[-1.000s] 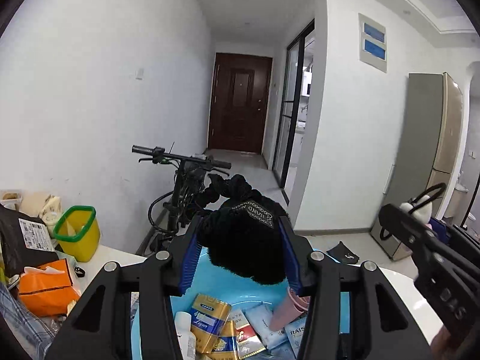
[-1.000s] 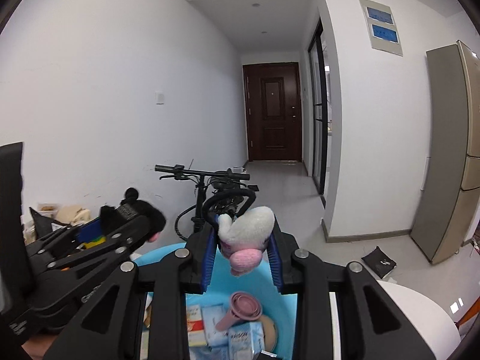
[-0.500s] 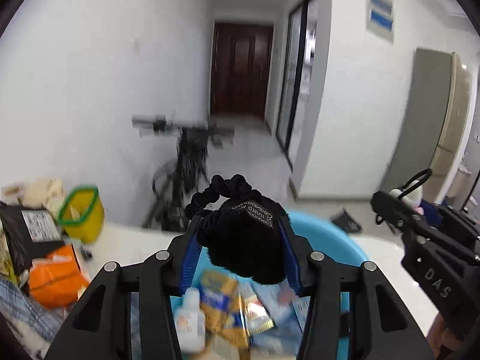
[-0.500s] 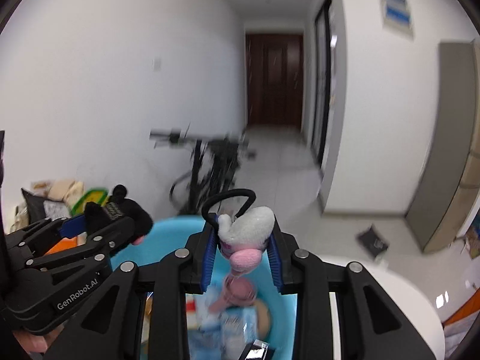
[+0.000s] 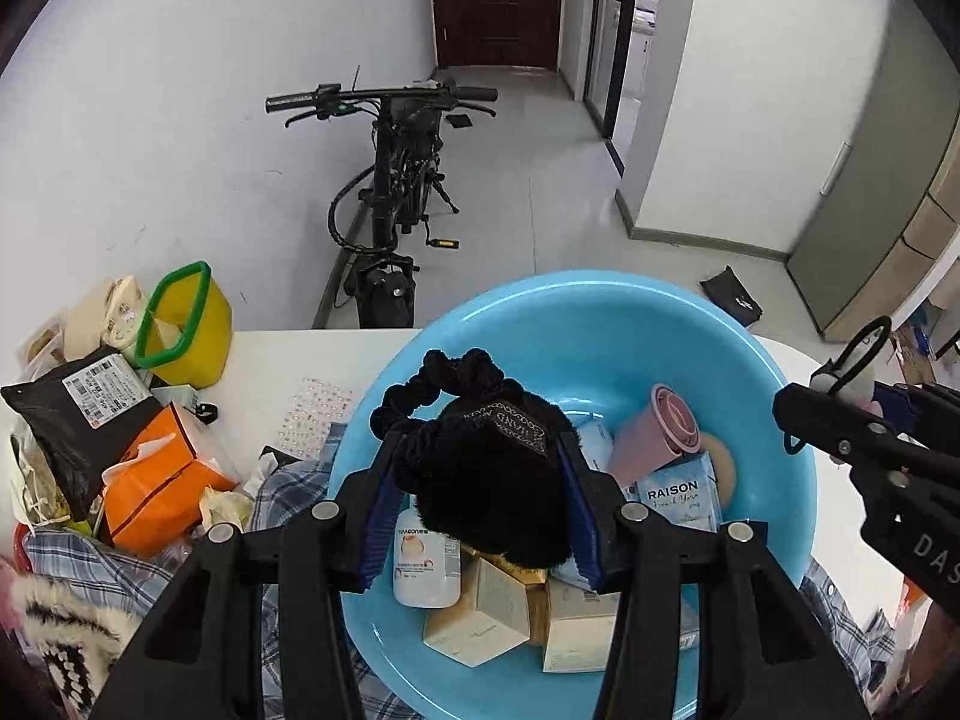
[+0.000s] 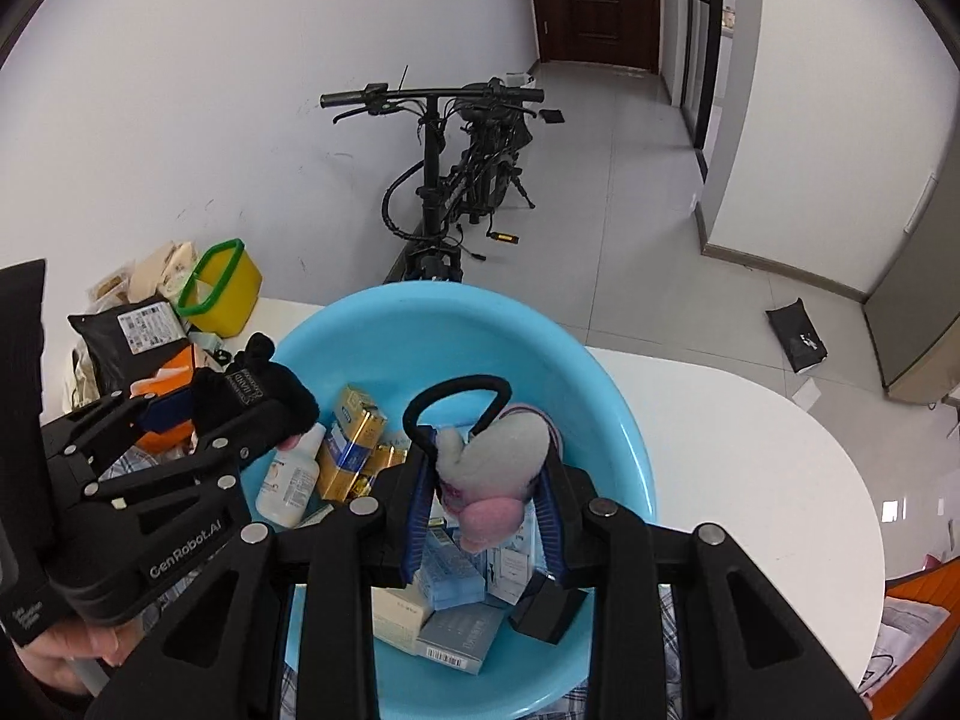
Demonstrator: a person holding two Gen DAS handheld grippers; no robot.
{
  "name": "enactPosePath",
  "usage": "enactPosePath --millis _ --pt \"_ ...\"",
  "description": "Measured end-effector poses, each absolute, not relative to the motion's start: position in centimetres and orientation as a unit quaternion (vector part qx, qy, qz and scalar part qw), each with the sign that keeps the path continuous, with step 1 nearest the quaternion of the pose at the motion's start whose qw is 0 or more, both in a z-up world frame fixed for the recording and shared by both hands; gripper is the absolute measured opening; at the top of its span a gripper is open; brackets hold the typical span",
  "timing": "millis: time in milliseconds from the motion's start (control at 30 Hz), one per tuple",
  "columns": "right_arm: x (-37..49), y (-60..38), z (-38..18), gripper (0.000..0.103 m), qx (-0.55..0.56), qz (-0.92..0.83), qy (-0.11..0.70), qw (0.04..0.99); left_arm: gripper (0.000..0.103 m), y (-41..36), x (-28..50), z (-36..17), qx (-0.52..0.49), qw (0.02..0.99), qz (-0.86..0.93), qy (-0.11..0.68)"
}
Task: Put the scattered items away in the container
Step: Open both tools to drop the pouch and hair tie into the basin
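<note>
Above the basin [image 5: 798, 480], both tongs grip soft items.

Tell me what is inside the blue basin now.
The blue basin holds a white bottle, beige boxes, a pink cup and a RAISON packet. The black fluffy scrunchie, clamped in the left gripper, hides what lies beneath.

The white counter [image 6: 750, 450] carries a blue basin [image 5: 780, 396] resting partly on plaid cloth [image 5: 288, 492]. Left of the basin sit a yellow green-rimmed tub [image 5: 186, 324], an orange tissue pack [image 5: 156, 480], a black parcel [image 5: 66, 420] and a sticker sheet [image 5: 312, 414] (lying flat on the bare top).
</note>
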State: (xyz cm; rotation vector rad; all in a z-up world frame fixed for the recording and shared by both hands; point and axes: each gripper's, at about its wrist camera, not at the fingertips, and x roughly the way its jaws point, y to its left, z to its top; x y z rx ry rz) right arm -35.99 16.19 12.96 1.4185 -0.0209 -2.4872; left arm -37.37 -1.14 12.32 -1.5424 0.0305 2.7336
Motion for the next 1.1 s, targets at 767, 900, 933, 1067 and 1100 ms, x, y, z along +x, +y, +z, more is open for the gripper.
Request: enactPosePath --millis 767,900,933,1067,1100 --pt "-38.9 15.2 4.4 0.030 0.554 -0.819 -0.022 0.147 0.078 -0.8 -39.9 4.4 -0.542 0.029 0.840 0.003" --pt "-38.9 15.5 5.0 0.030 0.550 -0.822 -0.031 0.143 0.086 -0.9 -39.6 5.0 -0.523 0.004 0.852 0.023" --pt "-38.8 15.5 5.1 0.030 0.550 -0.823 -0.027 0.142 0.086 -1.0 -39.6 4.9 -0.528 0.010 0.849 0.016" --pt "-38.9 15.6 5.2 0.030 0.548 -0.824 -0.029 0.138 0.086 -1.3 -39.4 5.1 -0.533 0.013 0.846 0.007" --pt "-38.9 15.6 5.1 0.030 0.548 -0.825 -0.029 0.137 0.086 -1.3 -39.4 5.2 -0.532 0.012 0.846 0.007"
